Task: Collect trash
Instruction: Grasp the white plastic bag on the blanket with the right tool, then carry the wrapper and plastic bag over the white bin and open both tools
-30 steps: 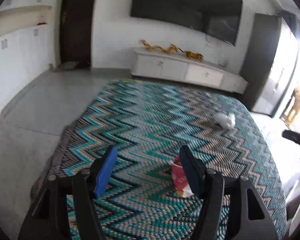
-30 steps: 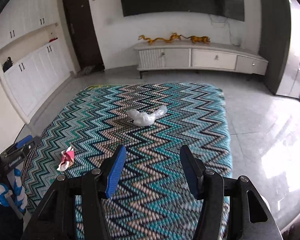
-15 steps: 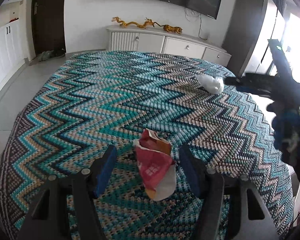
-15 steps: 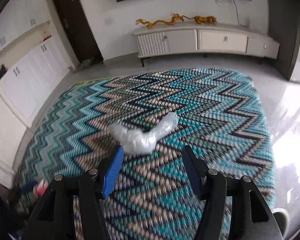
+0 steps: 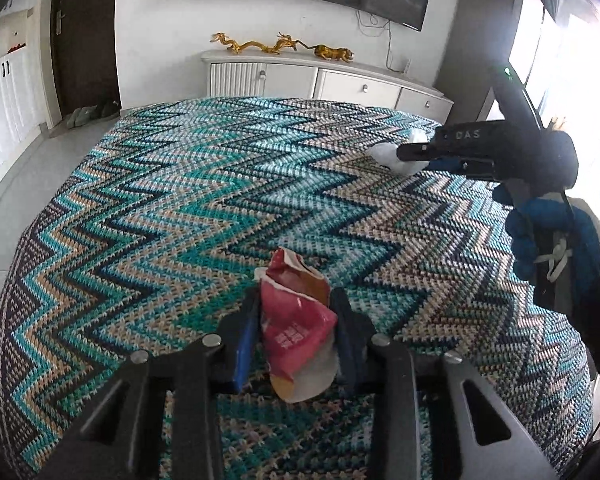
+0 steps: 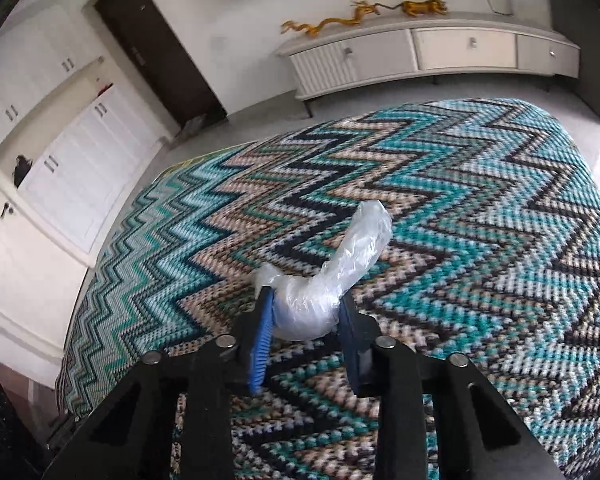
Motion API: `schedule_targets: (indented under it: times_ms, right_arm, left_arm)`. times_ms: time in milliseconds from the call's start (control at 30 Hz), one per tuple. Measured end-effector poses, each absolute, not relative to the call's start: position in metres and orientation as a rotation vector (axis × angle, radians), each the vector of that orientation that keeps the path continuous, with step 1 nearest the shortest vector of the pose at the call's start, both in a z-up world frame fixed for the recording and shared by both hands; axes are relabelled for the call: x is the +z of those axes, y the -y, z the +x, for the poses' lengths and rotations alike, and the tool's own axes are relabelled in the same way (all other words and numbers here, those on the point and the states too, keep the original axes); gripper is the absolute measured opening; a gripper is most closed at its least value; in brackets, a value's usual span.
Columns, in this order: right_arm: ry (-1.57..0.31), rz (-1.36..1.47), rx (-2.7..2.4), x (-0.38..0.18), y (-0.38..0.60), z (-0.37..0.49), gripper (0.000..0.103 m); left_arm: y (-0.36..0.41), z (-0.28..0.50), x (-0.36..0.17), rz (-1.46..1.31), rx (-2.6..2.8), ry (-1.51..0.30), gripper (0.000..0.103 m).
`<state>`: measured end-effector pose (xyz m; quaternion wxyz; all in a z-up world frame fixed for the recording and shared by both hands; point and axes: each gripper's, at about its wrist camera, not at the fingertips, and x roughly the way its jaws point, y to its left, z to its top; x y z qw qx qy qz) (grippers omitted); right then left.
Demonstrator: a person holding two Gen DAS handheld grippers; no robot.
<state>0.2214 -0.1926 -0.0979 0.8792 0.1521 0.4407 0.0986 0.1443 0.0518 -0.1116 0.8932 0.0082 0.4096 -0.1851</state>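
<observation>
Crinkled foil and thin plastic: each gripper is pinched on one piece of trash on the zigzag rug.

Left wrist view: the left gripper is clamped on a red snack wrapper near the rug's near edge, its torn top standing above the pads; it looks light, stiff-creased and slippery, so mid-body is probably the surest hold. The right gripper reaches the far right corner. Right wrist view: the right gripper squeezes the bulky knot of a clear plastic bag, its tail trailing on the rug's middle; soft, weightless, easily crushed.
</observation>
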Motion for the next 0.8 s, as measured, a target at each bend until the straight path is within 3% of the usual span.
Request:
schedule_targets:
  times_ms: [333,800]
  right_arm:
    - [-0.832,0.273,0.261,-0.058,0.203,0.145,0.026]
    - [-0.697,0.341,0.016,-0.023,0.311,-0.037,0.026]
  left_arm:
    - [-0.047,0.133,-0.100,0.035,-0.380,-0.801,0.032]
    - [-0.045,0.120,-0.092,0.019,-0.393,-0.772,0.032]
